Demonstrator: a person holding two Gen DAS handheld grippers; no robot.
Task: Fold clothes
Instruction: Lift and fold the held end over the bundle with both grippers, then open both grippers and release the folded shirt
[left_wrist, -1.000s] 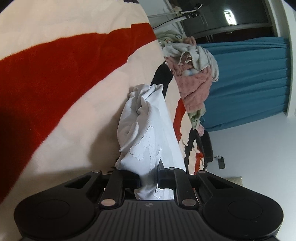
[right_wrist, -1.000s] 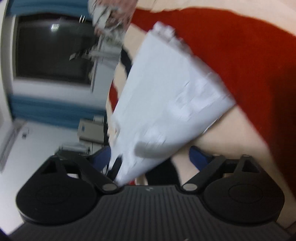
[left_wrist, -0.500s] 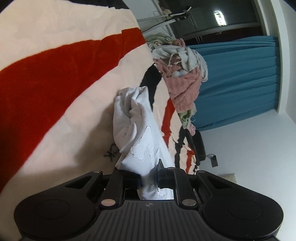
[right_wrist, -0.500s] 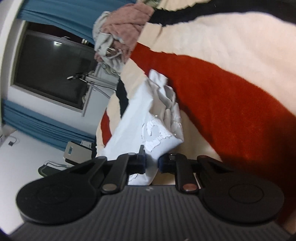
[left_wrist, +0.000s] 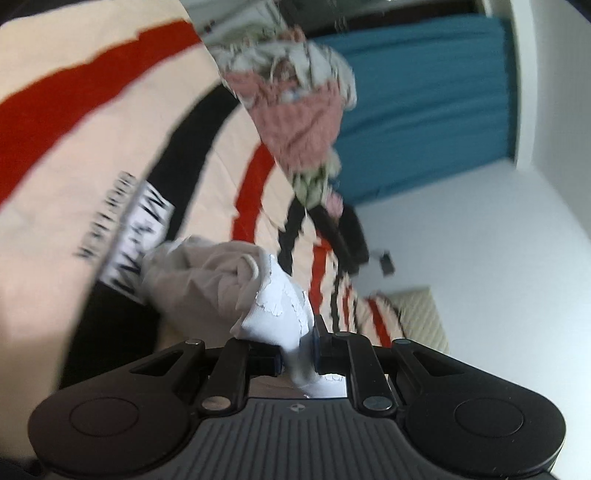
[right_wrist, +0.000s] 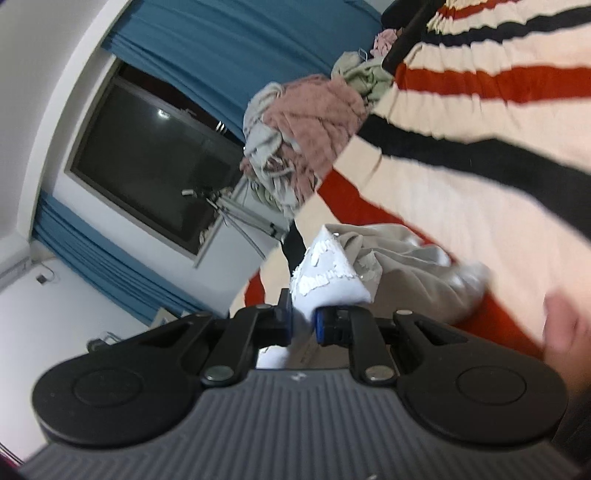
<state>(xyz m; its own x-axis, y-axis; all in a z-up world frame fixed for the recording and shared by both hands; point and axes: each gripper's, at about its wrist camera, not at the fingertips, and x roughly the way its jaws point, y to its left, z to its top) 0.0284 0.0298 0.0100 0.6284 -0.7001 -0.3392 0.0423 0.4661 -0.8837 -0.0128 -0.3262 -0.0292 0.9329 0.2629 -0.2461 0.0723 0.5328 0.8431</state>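
A white garment (left_wrist: 273, 314) with a cracked white print hangs bunched between both grippers, lifted off the striped blanket (left_wrist: 74, 155). My left gripper (left_wrist: 298, 360) is shut on one edge of it; the cloth pokes down between the pads. In the right wrist view the same white garment (right_wrist: 332, 280) trails off to the right in grey folds, and my right gripper (right_wrist: 303, 326) is shut on another edge. Both views are blurred.
A heap of pink, grey and green clothes (left_wrist: 299, 110) lies at the far end of the cream, red and black striped blanket (right_wrist: 480, 184). Blue curtains (left_wrist: 424, 103) and a dark window (right_wrist: 147, 177) stand behind. A blurred hand (right_wrist: 561, 325) shows at the right edge.
The right gripper closed on the garment's edge. Both grippers rose and tilted up, lifting the white garment off the blanket, so the clothes heap and curtains now fill more of each view.
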